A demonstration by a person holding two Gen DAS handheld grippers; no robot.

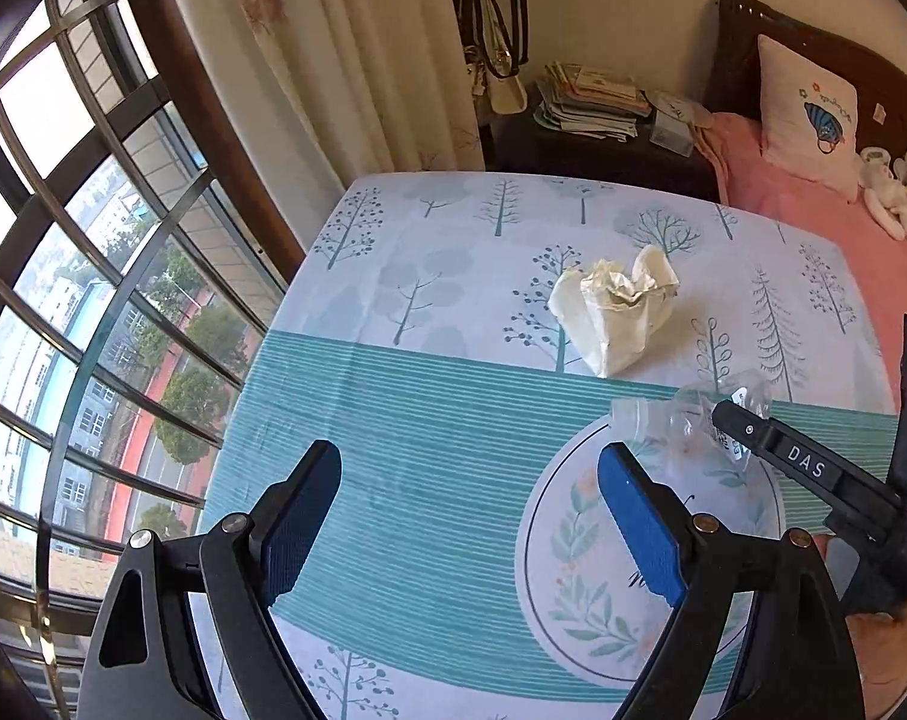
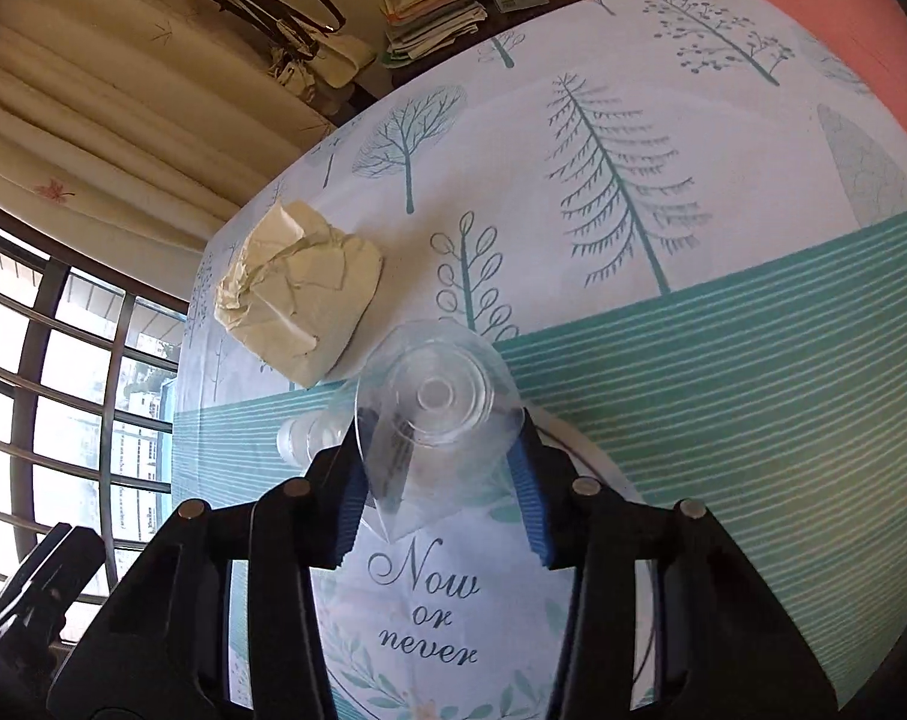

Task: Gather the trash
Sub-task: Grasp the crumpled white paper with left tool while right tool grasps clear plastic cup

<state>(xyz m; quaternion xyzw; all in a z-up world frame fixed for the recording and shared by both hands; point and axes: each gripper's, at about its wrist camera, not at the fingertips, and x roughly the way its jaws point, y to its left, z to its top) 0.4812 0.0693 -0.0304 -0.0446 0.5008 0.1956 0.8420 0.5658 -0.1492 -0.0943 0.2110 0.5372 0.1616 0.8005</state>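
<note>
Gripping a crushed clear bottle [image 2: 435, 396] with the right tool [image 2: 432, 450], blue pads pressing on both its sides, base facing the camera and cap end poking out left. Resting the bottle low over the counter [image 2: 723, 360], at the far rim of the round "Now or never" print; cannot tell whether it is touching the cloth.

Holding the left tool [image 1: 471, 456] released, jaws spread wide and nothing between them. Hovering it over the teal striped band of the counter, left of the bottle and well apart from it. Pointing both tools steeply downward.

Leaving a crumpled paper wad [image 1: 618, 312] lying on the tree-printed part of the counter, just beyond the bottle and slightly left of it, close by but not touching, far from the left tool.

Showing a person's hand [image 1: 891, 654] at the right edge, wrapping the right tool's handle.

Facing a barred window [image 1: 63, 240] on the left, a cream curtain [image 1: 345, 60] beside it, a paper stack [image 1: 591, 99] on a dark stand behind the counter, and a pink bed [image 1: 813, 210] with a pillow [image 1: 807, 108] on the far right.
</note>
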